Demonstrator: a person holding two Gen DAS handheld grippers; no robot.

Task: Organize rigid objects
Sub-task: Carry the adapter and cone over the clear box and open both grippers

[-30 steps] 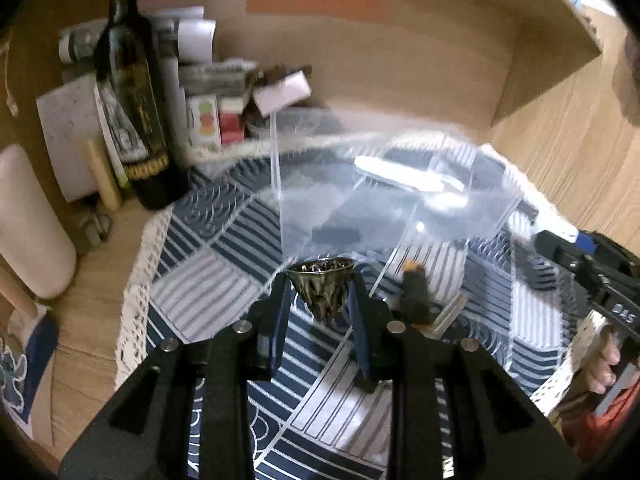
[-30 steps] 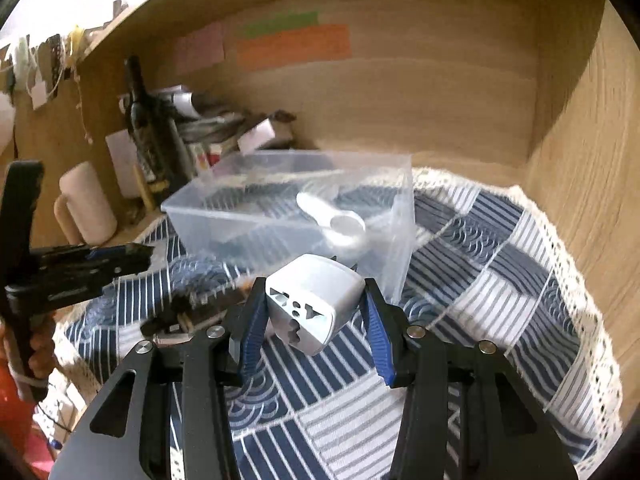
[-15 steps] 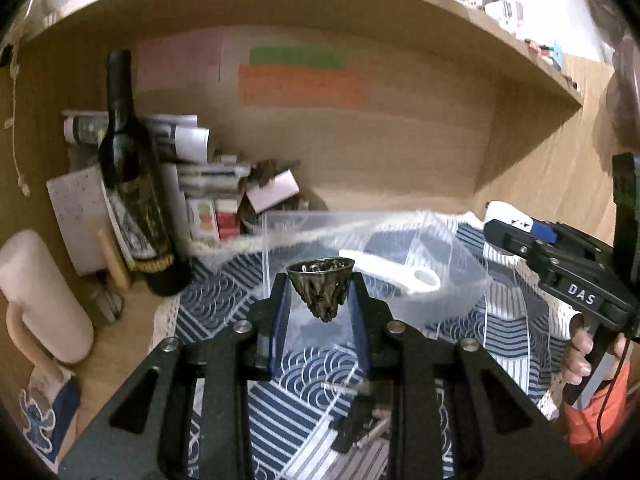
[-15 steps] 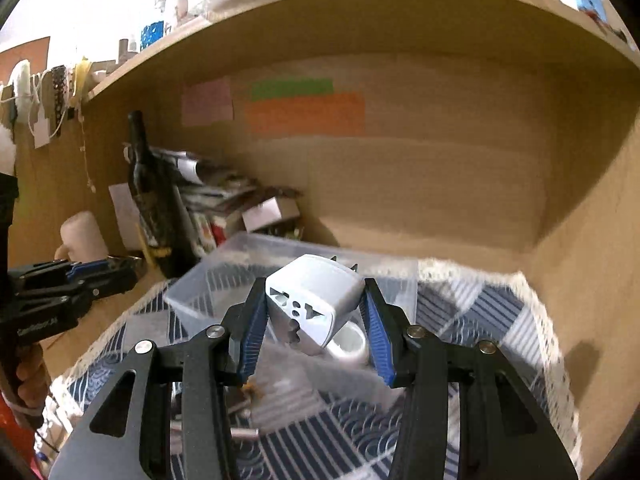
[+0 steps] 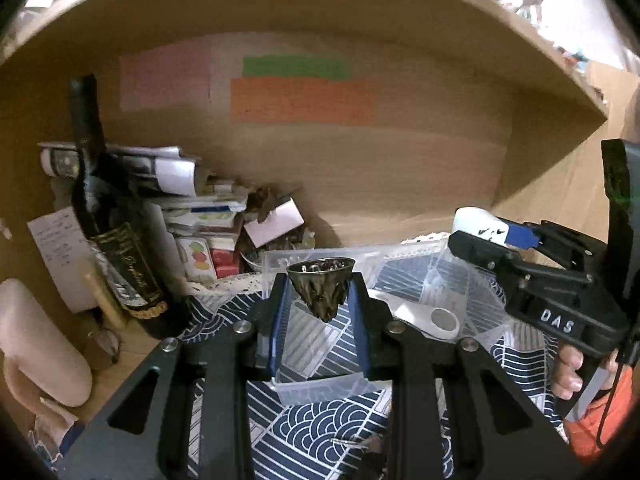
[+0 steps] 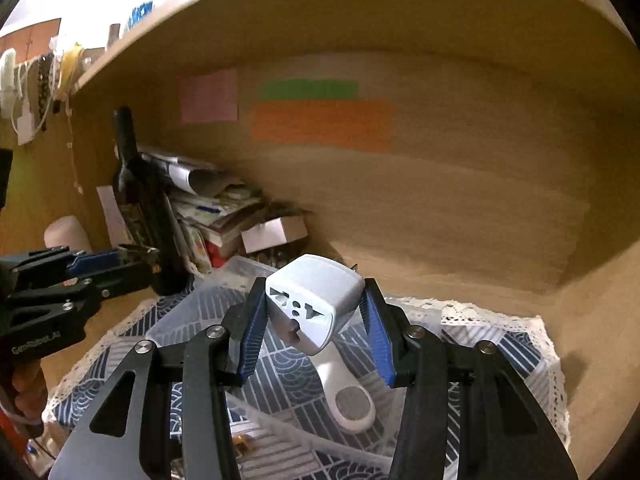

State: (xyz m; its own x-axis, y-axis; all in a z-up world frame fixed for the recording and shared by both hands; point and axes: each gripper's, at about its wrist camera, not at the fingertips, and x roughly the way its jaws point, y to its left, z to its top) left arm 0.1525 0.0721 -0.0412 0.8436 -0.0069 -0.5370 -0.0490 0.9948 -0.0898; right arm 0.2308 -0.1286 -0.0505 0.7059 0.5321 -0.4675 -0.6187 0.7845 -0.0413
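My left gripper (image 5: 320, 300) is shut on a small dark bronze cup (image 5: 321, 286) and holds it above the near left part of a clear plastic box (image 5: 468, 280). My right gripper (image 6: 316, 320) is shut on a white travel plug adapter (image 6: 316, 300) and holds it above the same box (image 6: 192, 312). A white flat tool with a round grey pad lies inside the box (image 6: 348, 392), and shows in the left wrist view (image 5: 432, 318) too. The right gripper appears in the left wrist view (image 5: 484, 236); the left one in the right wrist view (image 6: 148, 258).
The box stands on a blue and white patterned cloth (image 6: 508, 344) in a wooden alcove. A dark wine bottle (image 5: 116, 248), stacked papers and small boxes (image 5: 208, 220) stand at the back left. A pale roll (image 5: 36, 344) lies at far left. Small items (image 6: 240, 444) lie on the cloth near the front.
Both grippers have risen from near the cloth and moved forward over the box, each still holding its object. The views now look more level into the alcove.
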